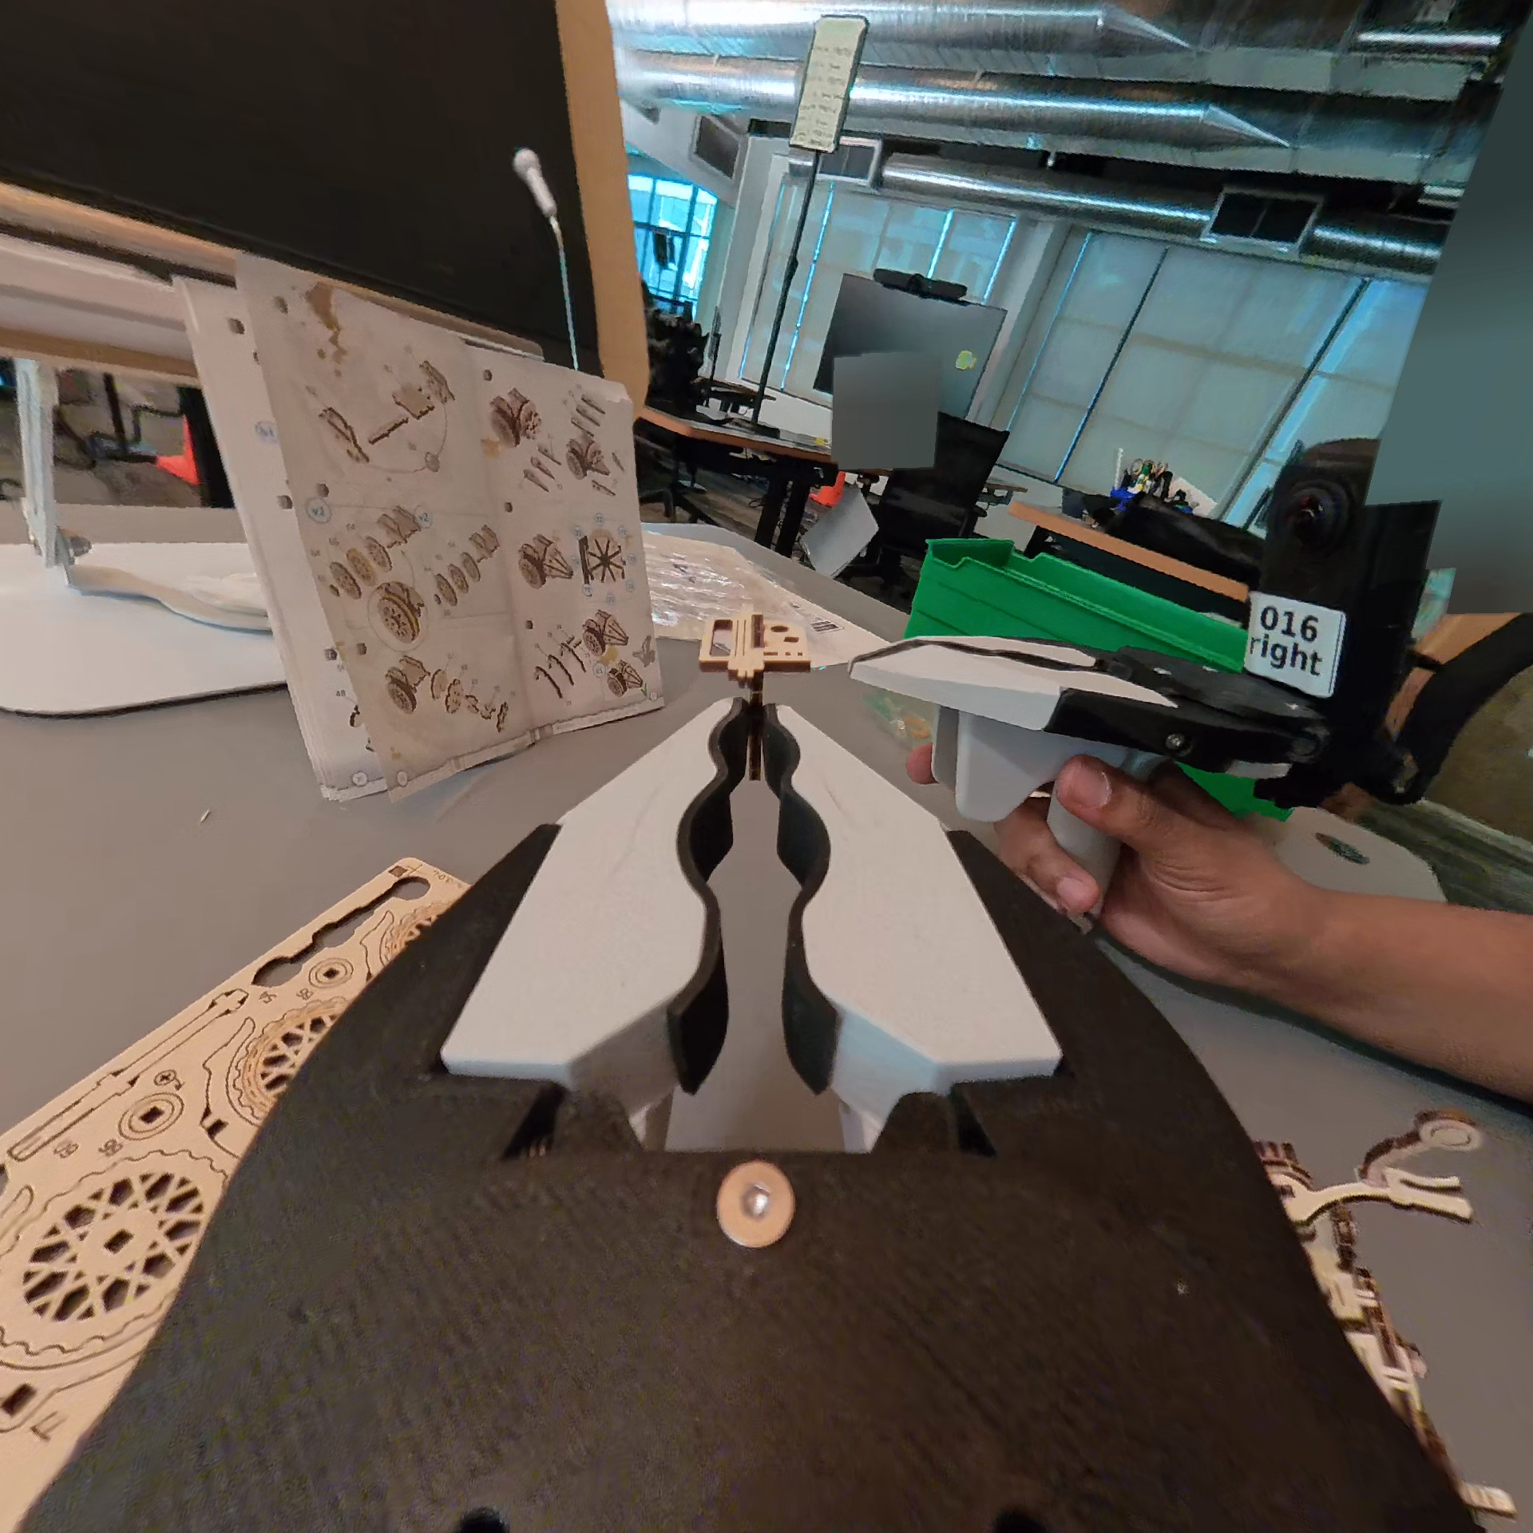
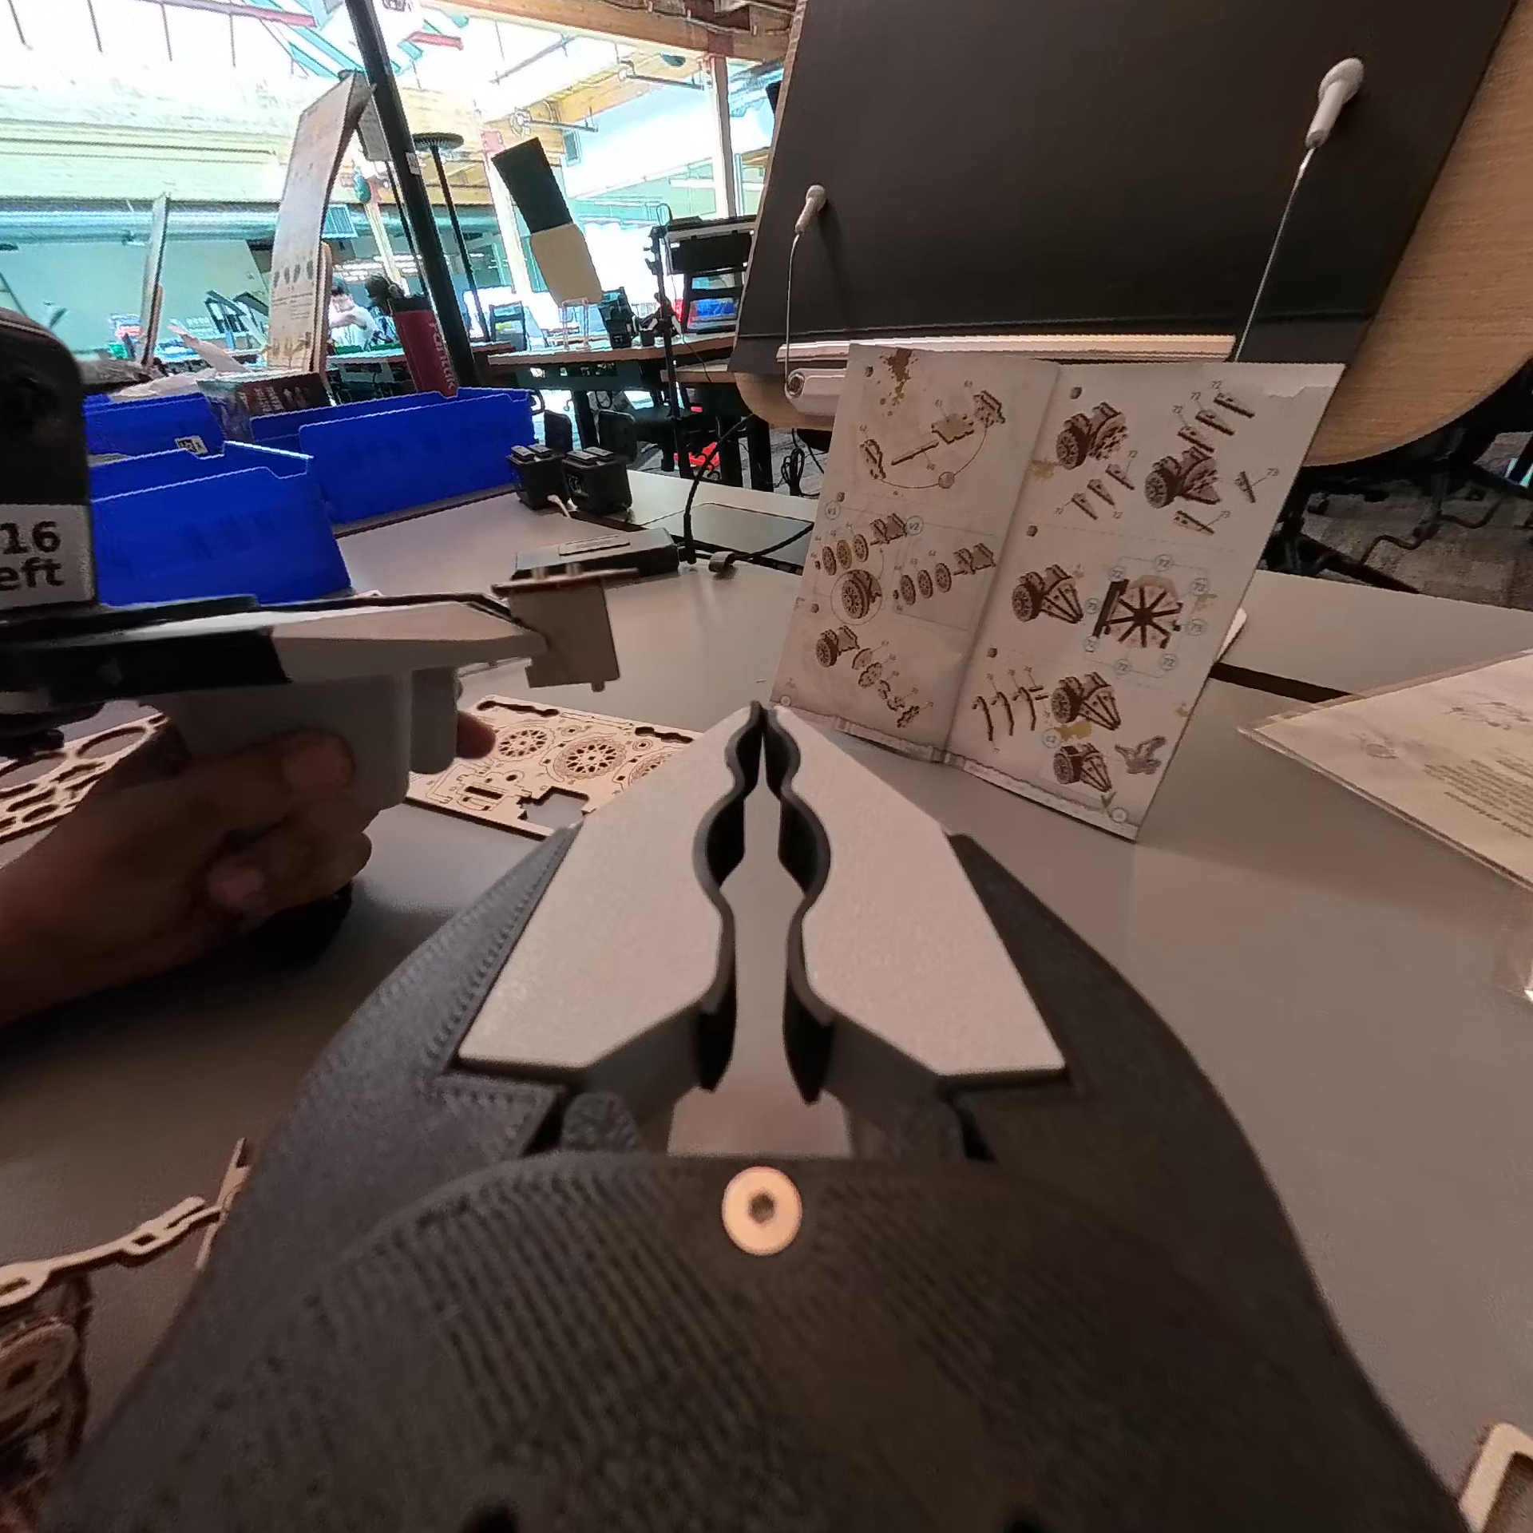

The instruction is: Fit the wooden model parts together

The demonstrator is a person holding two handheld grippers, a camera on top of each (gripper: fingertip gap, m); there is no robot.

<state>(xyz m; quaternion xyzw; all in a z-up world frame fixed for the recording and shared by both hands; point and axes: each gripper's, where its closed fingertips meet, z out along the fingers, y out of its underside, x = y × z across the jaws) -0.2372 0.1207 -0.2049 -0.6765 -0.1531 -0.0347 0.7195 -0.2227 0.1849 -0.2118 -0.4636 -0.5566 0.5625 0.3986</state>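
My left gripper (image 1: 753, 709) is shut on a small wooden model part (image 1: 753, 649), a flat pale plate crossed by a thin upright strip, and holds it above the grey table. In the right wrist view the left gripper (image 2: 531, 632) comes in from the left with the wooden part (image 2: 571, 622) at its tip. My right gripper (image 2: 767, 720) is shut with nothing visible between its fingers. In the left wrist view the right gripper (image 1: 861, 664) lies level, held by a hand, with its tip just right of the part and a small gap between them.
An open instruction booklet (image 1: 464, 539) (image 2: 1037, 581) stands behind the part. A laser-cut wooden sheet (image 1: 166, 1120) (image 2: 564, 763) lies on the table to the left. Loose wooden pieces (image 1: 1369, 1186) lie to the right. There is a green bin (image 1: 1037, 597), blue bins (image 2: 249, 514) and a paper sheet (image 2: 1410, 747). Tip to tip, the grippers are about 7 cm apart.
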